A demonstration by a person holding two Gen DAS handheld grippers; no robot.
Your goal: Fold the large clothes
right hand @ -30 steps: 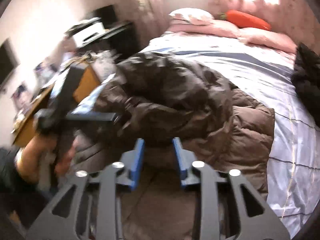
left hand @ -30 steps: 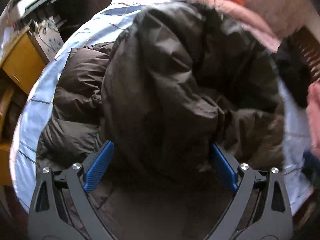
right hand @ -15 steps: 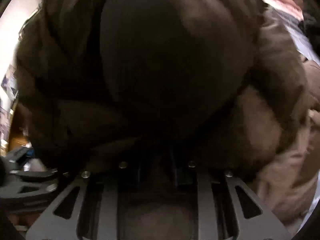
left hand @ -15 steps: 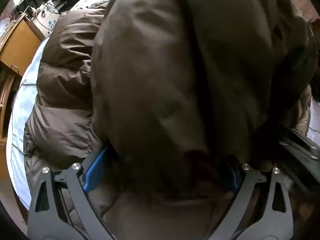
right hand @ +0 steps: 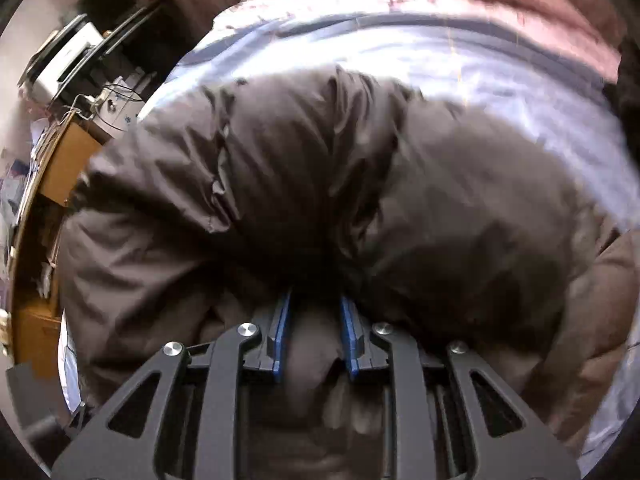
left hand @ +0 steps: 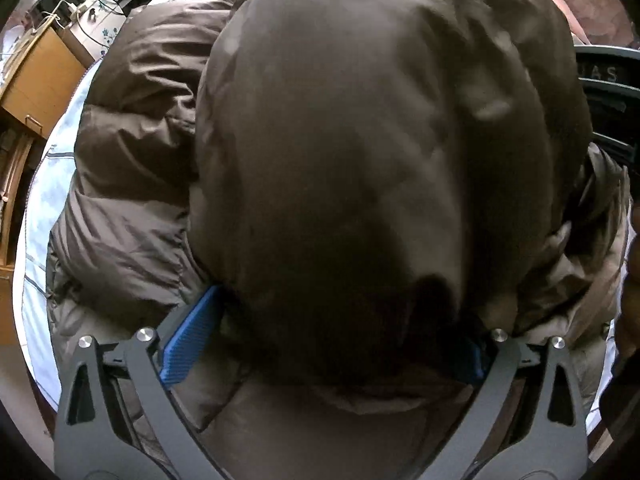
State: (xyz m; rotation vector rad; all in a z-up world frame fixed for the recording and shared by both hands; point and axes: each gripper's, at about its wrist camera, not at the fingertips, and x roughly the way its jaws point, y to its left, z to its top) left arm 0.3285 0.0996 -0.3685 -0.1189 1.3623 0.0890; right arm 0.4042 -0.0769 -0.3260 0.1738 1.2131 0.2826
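The big brown coat (right hand: 360,200) lies bunched on the bed (right hand: 460,52), only partly folded, I think. My left gripper (left hand: 324,340) is opening around a fat fold. My right gripper (right hand: 314,332) pinches some coat.

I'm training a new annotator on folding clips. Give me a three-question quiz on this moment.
1. True or false: the brown puffer jacket lies on a bed with a pale blue sheet.
2. Which gripper pinches a narrow fold of the jacket: A) left gripper B) right gripper?
3. Fill in: the left gripper's jaws are spread wide and still ____ around a thick bulge of the jacket.

Key: 1 true; 2 B; 3 opening.
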